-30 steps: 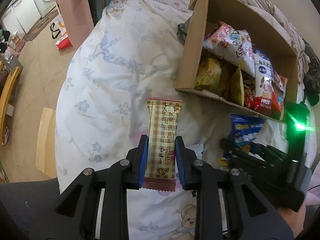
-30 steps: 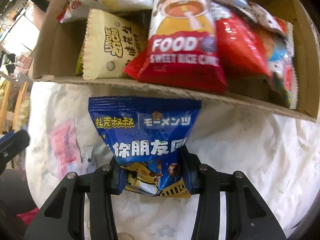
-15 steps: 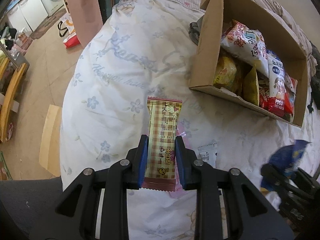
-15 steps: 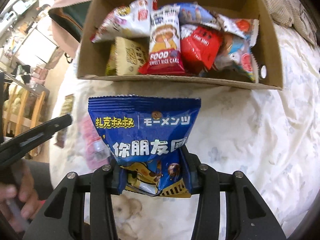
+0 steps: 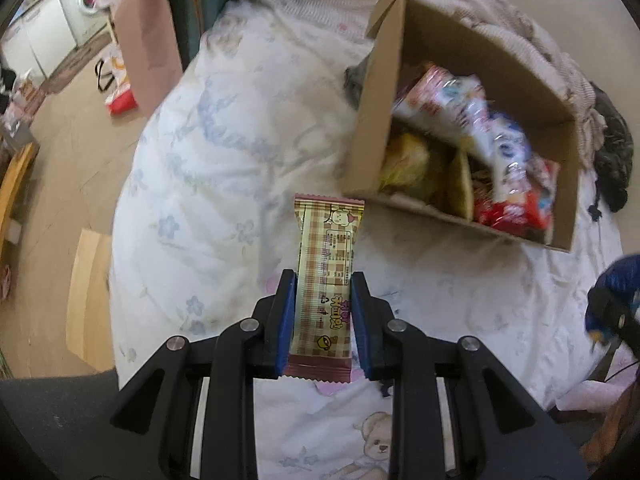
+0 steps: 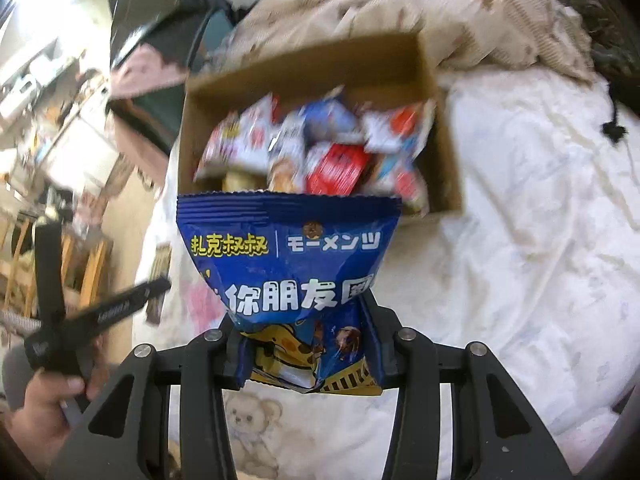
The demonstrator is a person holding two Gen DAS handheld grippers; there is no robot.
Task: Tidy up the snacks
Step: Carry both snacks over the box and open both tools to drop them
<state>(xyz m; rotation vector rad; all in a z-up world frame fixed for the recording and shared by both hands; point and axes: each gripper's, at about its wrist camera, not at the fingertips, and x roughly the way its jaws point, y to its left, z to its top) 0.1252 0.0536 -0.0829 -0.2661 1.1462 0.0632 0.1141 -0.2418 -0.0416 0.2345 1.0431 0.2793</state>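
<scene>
My left gripper is shut on a tan checked snack bar, held upright above the white bedspread. The cardboard box packed with several snack packets sits on the bed to its upper right. My right gripper is shut on a blue snack bag with white and yellow lettering, raised over the bed in front of the same box. In the left wrist view the right gripper and blue bag show at the right edge. The left gripper's black handle and a hand appear at the left of the right wrist view.
A pink wrapper lies on the bedspread near the left gripper. A beige checked blanket is bunched behind the box. A flat cardboard piece and a red-and-white bag lie on the floor left of the bed. A washing machine stands far left.
The right gripper has lifted the blue bag up and back from the box's front wall, so the whole box now shows. The left gripper holds its bar almost still.
</scene>
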